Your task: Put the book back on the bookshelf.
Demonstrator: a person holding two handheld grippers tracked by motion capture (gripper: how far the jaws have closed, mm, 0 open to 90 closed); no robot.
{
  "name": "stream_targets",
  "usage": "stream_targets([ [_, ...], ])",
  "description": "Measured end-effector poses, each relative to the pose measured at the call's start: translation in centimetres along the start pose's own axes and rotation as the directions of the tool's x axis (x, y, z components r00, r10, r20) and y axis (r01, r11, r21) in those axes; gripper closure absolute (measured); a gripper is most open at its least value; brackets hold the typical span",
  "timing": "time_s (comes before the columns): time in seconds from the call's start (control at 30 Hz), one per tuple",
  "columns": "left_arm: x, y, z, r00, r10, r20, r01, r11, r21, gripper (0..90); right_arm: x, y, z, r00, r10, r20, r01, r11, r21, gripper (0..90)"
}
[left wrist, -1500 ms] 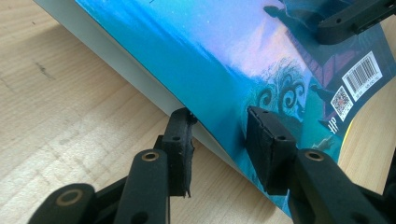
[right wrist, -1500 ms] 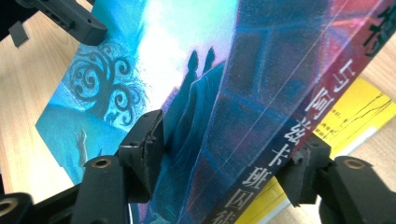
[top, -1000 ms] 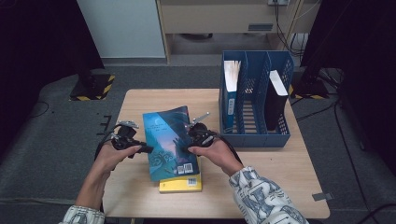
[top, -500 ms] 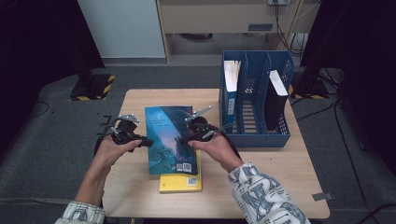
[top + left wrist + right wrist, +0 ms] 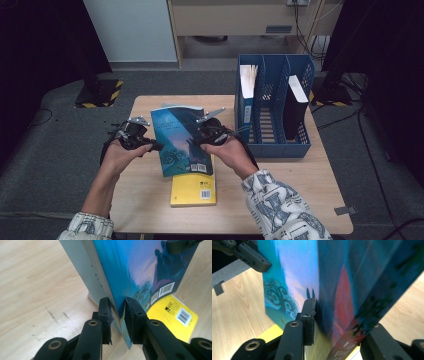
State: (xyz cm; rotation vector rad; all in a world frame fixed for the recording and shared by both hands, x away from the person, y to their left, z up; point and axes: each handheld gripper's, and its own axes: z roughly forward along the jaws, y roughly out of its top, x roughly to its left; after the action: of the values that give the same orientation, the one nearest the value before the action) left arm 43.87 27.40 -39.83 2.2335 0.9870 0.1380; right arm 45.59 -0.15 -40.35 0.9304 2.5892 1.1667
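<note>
Blue book held between two hand-held grippers above the counter, file rack beyond.

Item: blue book (image 5: pixel 181 140), centre of the high view, raised off the yellow book (image 5: pixel 194 189) lying on the counter (image 5: pixel 280 190) below it. Long axis runs from lower centre toward upper left, the near end tilted up. Left hand-held gripper (image 5: pixel 153 146) grips the left long edge, its jaws having just been closing, pads pressed on cover and pages; right hand-held gripper (image 5: pixel 199 139) likewise clamps the right long edge. Beyond, at right of frame, stands the blue file rack (image 5: pixel 272 147), so the right hand is the nearer one; its middle slot looks empty, between a white-topped binder (image 5: pixel 247 80) and a black binder (image 5: pixel 295 102).
</note>
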Motion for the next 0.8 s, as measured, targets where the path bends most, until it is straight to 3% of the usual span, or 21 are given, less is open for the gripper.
stream_targets([
  [0.4, 0.4, 0.8, 0.0, 0.9995, -0.003, -0.032, 0.003, 0.9998, -0.019, 75.2, -0.4, 0.3, 0.3, 0.9990, -0.004, 0.045, 0.006, 0.999, -0.047, 67.7],
  [0.8, -0.3, -0.4, -0.4, 0.9998, 0.013, -0.016, -0.014, 0.9975, -0.070, 74.4, 0.5, -1.1, -0.5, 0.9996, -0.021, 0.019, 0.022, 0.997, -0.072, 67.5],
])
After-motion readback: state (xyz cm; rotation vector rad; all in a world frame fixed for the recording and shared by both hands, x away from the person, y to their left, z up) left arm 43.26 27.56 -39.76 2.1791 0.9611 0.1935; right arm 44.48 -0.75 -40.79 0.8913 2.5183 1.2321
